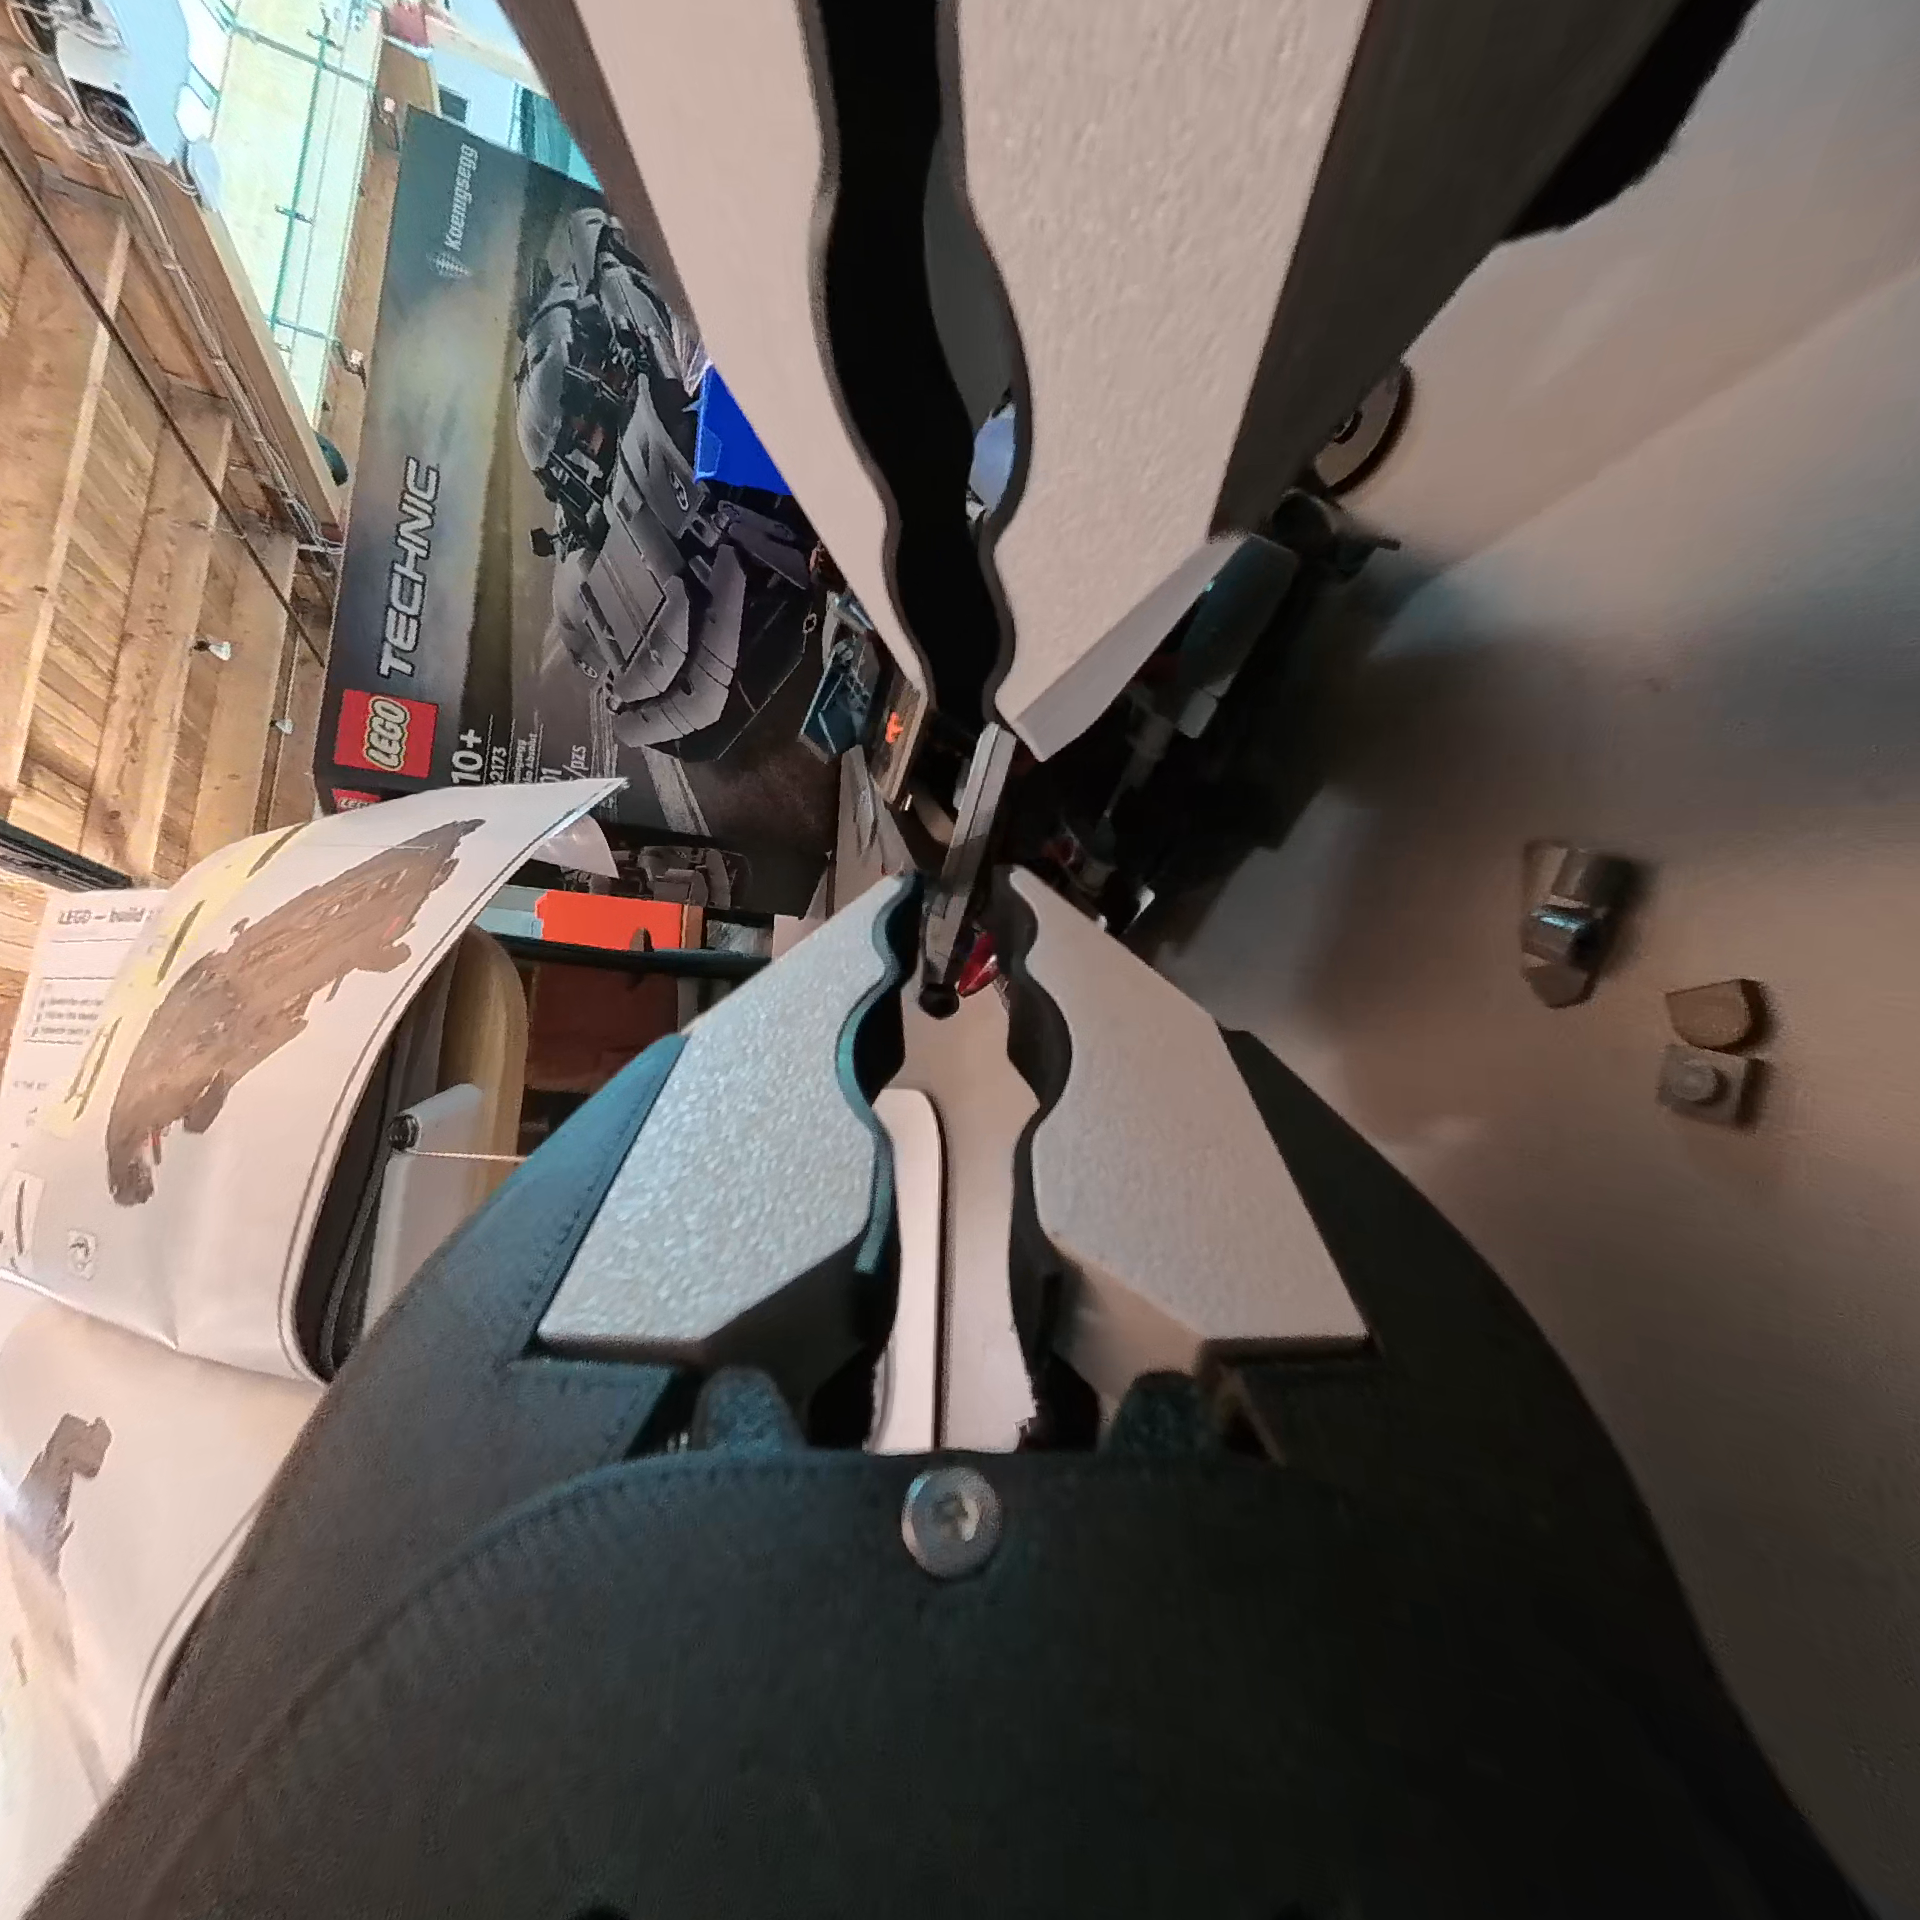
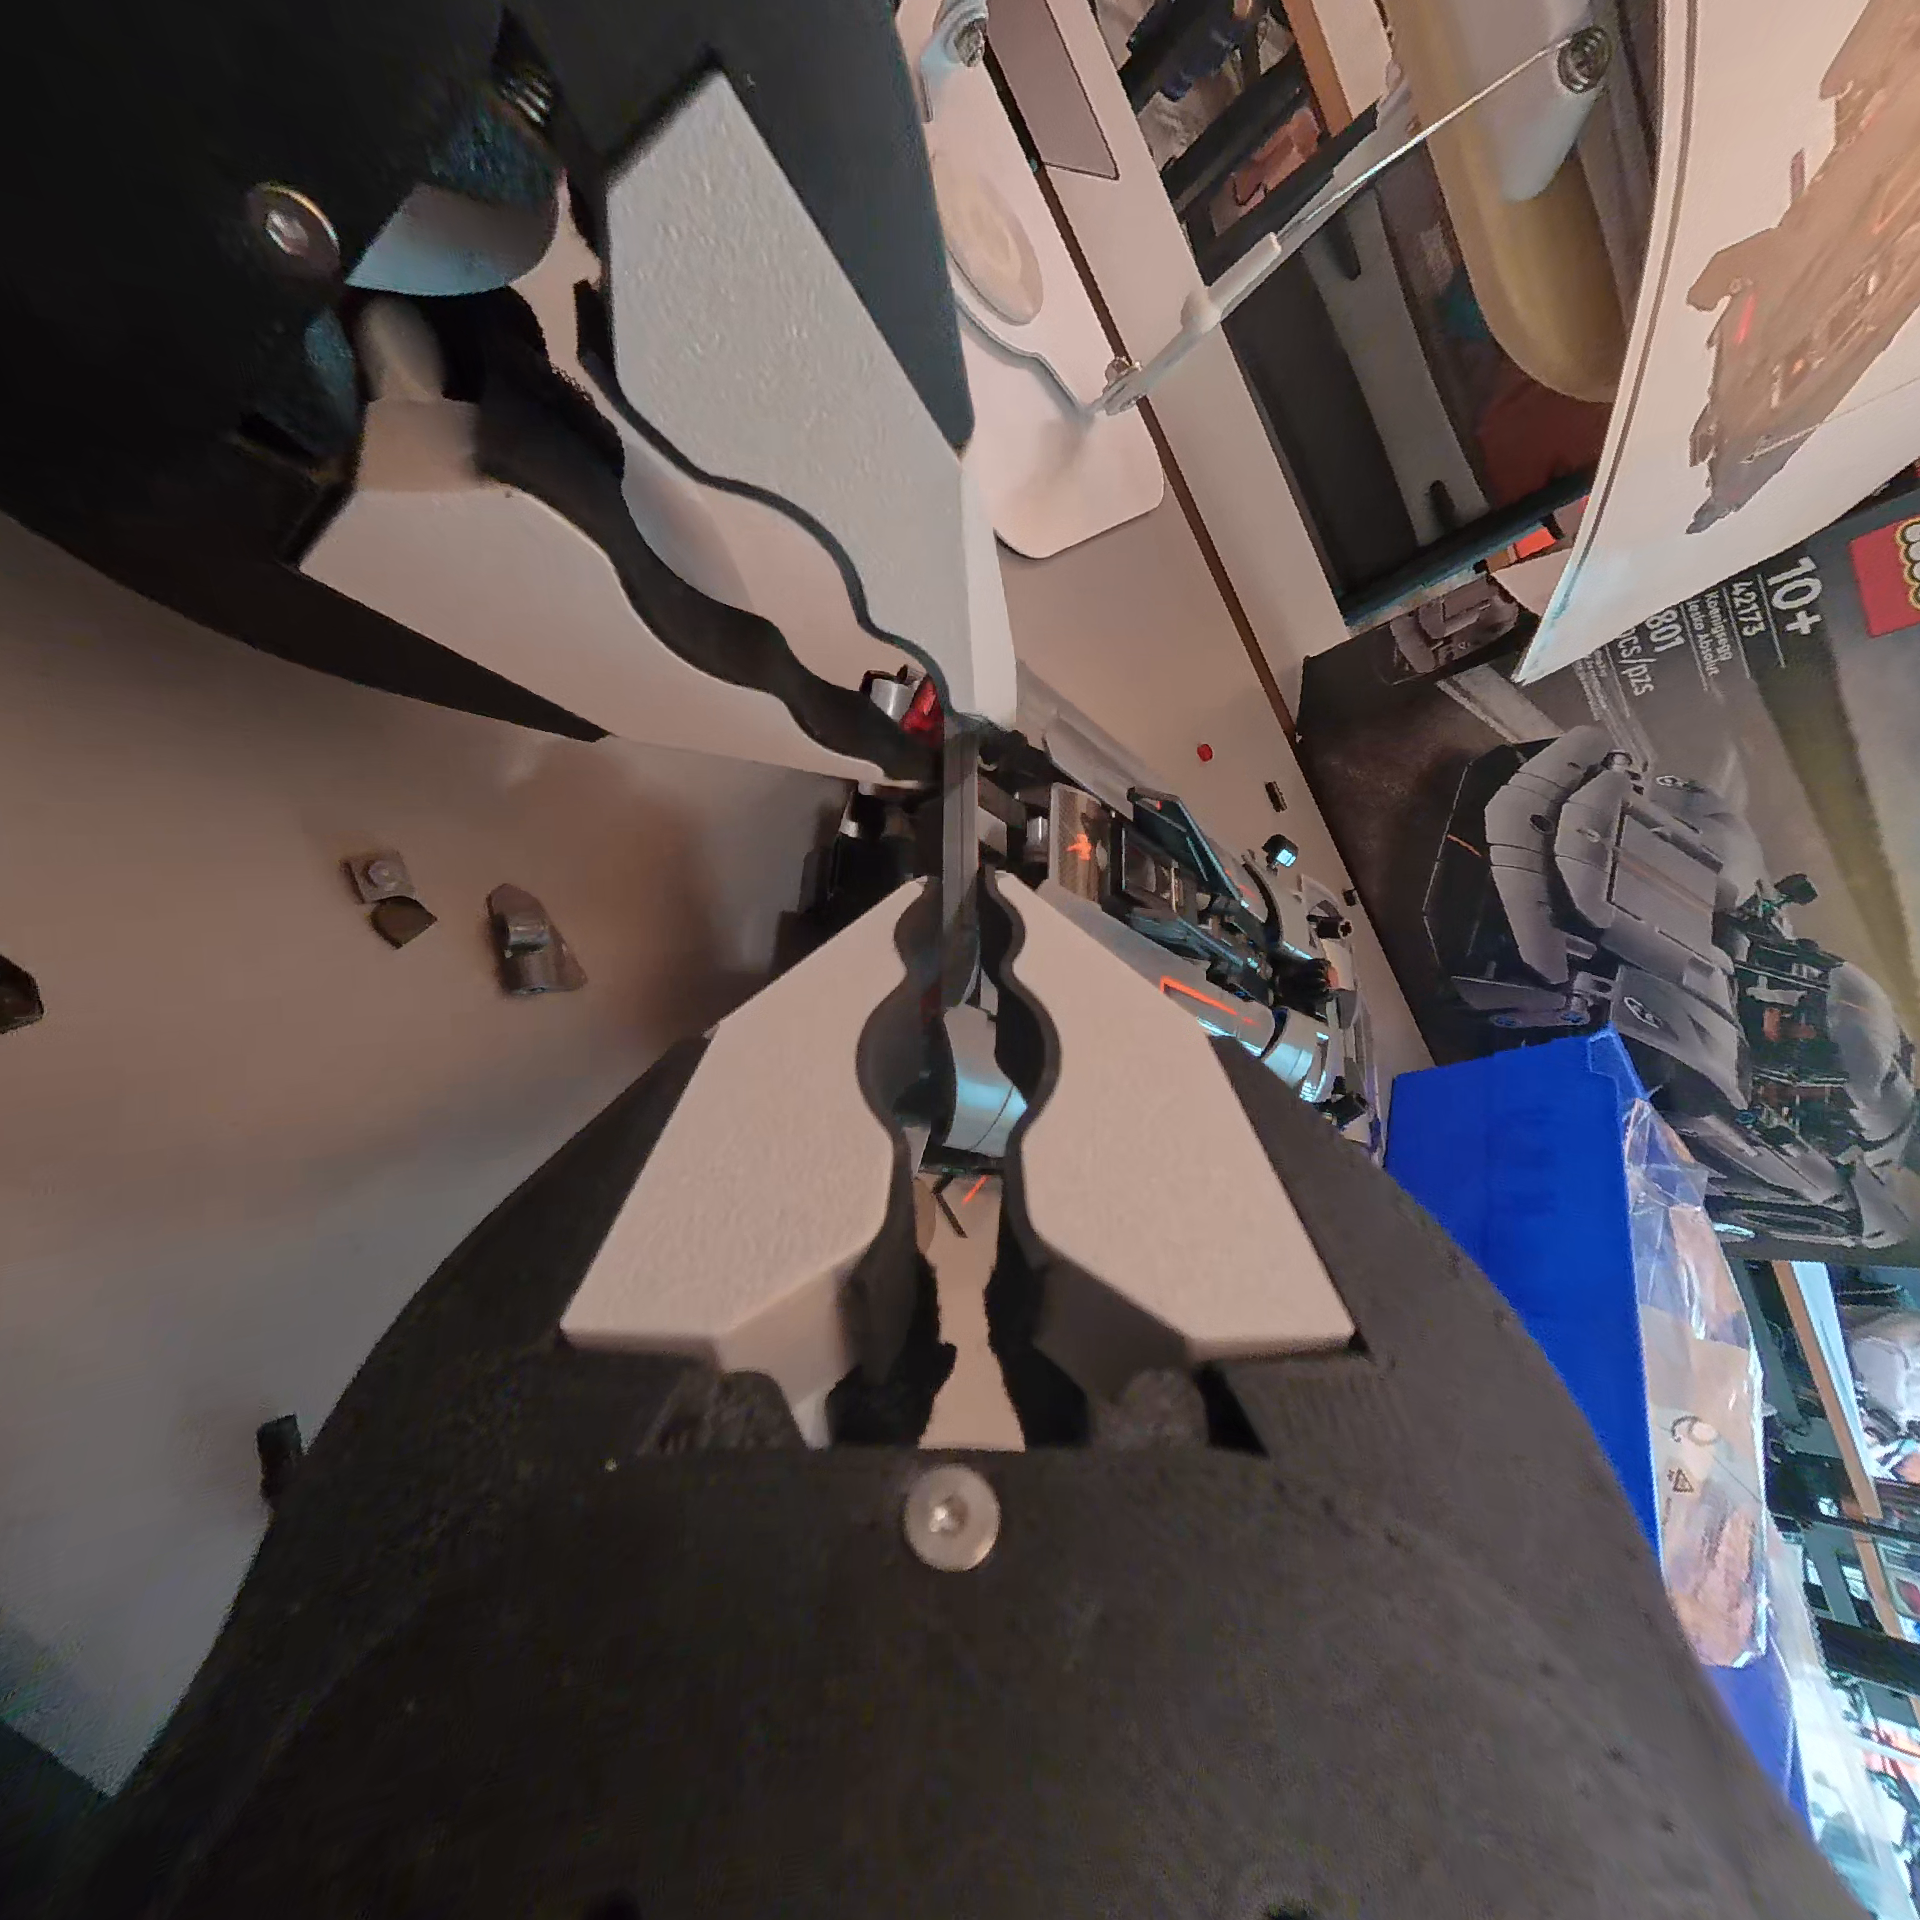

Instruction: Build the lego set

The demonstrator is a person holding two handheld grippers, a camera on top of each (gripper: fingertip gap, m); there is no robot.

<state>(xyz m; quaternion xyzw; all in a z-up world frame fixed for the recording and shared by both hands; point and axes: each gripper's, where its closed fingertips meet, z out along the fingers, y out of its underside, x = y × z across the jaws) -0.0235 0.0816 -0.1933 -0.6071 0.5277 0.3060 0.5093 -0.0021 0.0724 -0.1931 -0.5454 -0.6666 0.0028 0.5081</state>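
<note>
— Gripping with both tools, we had the left gripper [image 1: 961,914] pinched on a thin grey beam [image 1: 977,821] of the lego car [image 2: 1174,883].
— And our right gripper [image 2: 961,914] clamped the same beam [image 2: 961,831], the car resting on the white table [image 2: 208,1039] near two loose grey pieces [image 2: 530,940].

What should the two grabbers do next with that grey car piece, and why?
Probably ease the thin grey piece down onto the car model. Both the left gripper and right gripper pinch it, tip to tip, just beside the model.
</note>
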